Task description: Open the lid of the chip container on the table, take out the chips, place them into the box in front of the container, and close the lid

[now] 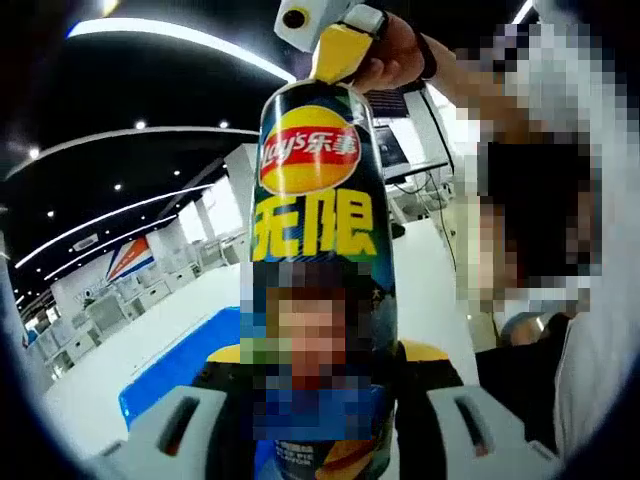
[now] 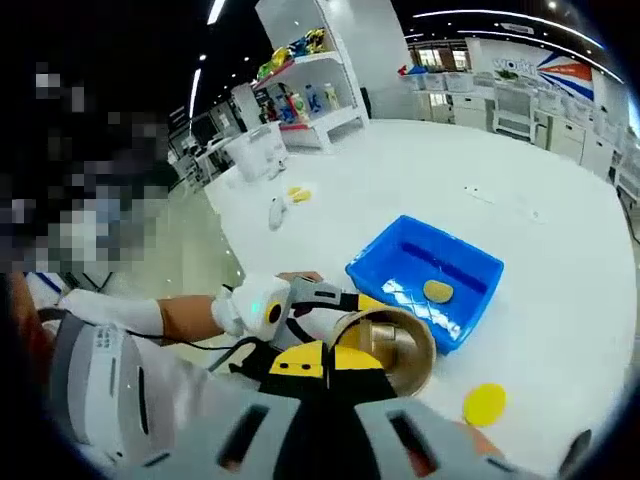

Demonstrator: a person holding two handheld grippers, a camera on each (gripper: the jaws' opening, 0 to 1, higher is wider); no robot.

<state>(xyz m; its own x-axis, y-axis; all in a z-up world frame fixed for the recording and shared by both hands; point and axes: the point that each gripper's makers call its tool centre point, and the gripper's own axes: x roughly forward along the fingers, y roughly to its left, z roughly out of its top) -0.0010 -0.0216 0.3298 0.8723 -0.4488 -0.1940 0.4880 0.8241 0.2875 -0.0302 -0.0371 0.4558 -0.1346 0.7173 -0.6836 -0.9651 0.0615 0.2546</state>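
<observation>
In the left gripper view, the left gripper (image 1: 322, 425) is clenched around the lower part of the Lay's chip can (image 1: 318, 270), which stands up between its two jaws. Above the can's open end, the right gripper (image 1: 338, 45) is held by a hand (image 1: 400, 55).

In the right gripper view, the open mouth of the can (image 2: 385, 350) shows just beyond the right gripper (image 2: 322, 400); whether its jaws grasp something I cannot tell. The left gripper (image 2: 275, 308) holds the can from the side. The blue box (image 2: 425, 275) sits on the white table (image 2: 400, 180) just behind the can, with one chip (image 2: 438, 291) inside. The yellow lid (image 2: 485, 404) lies on the table beside the can.
</observation>
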